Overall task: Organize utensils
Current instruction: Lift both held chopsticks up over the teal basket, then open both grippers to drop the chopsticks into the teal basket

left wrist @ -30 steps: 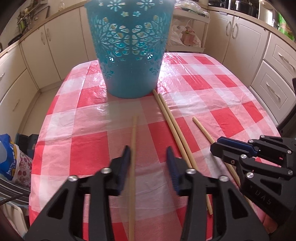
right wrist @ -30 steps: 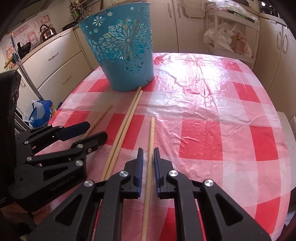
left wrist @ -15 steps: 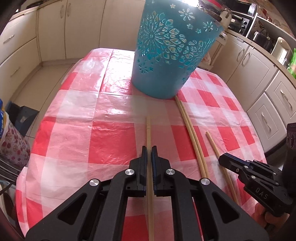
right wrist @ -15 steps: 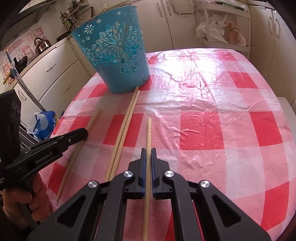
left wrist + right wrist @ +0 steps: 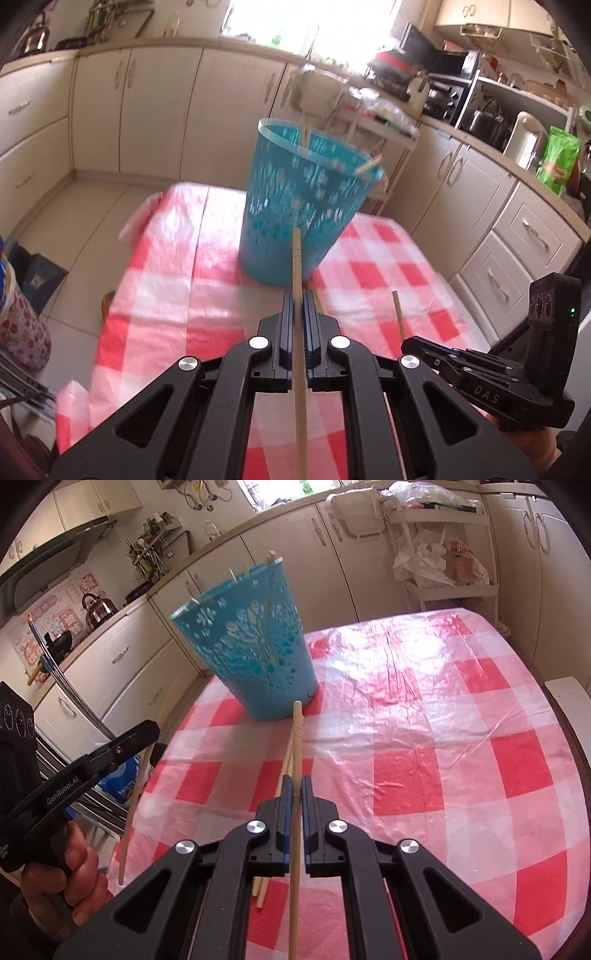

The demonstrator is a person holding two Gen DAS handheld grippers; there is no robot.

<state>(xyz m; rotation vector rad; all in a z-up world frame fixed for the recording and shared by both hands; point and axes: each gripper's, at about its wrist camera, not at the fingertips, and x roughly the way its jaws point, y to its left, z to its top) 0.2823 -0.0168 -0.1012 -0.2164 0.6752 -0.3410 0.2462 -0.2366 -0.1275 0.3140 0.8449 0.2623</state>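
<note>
A blue perforated basket [image 5: 303, 206] stands upright on the red-and-white checked table [image 5: 177, 317]; several wooden sticks poke out of its rim. It also shows in the right wrist view [image 5: 255, 657]. My left gripper [image 5: 297, 314] is shut on a wooden chopstick [image 5: 296, 266], lifted off the table and pointing at the basket. My right gripper [image 5: 294, 797] is shut on another wooden chopstick [image 5: 297, 738], also raised. Two loose chopsticks [image 5: 286, 764] lie on the table under the right gripper.
Cream kitchen cabinets [image 5: 147, 110] surround the table. A white rack with bags [image 5: 439, 561] stands behind it. A kettle [image 5: 96, 609] sits on the left counter. Appliances and a green packet [image 5: 557, 158] are on the right counter.
Both grippers closed on their chopsticks and have lifted them off the table. The left gripper has risen higher and tilted up, so the basket rim now shows.
</note>
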